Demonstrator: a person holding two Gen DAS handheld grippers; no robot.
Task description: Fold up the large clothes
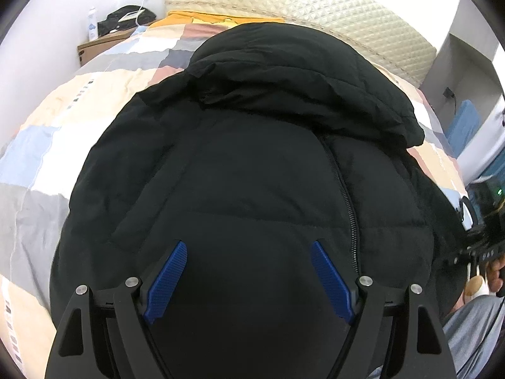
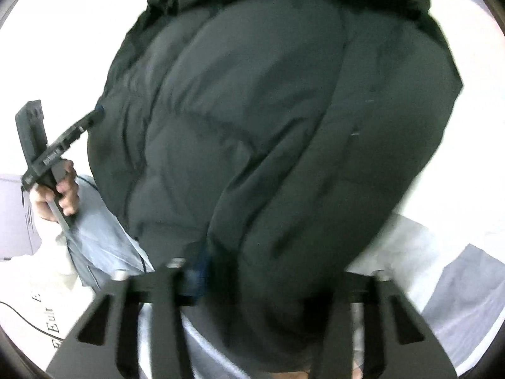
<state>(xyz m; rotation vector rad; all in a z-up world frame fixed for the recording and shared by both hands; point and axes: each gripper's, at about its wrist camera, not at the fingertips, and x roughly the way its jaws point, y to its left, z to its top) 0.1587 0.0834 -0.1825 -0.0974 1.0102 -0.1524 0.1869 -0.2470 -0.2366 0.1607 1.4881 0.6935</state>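
Right wrist view: blurred throughout. Right tongs [image 2: 249,284]: fingertips buried under black jacket [image 2: 268,126], grip unreadable. Jacket's top and hem cut off by frame edges. Left wrist view: bed [image 1: 41,145] largely covered by jacket [image 1: 252,173]; bedside items too small to identify.

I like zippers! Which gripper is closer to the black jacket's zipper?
Left. The left gripper hovers open over the puffer jacket front, with the zipper just beside one finger. The right gripper is out at the jacket's side edge, farther from the zipper.
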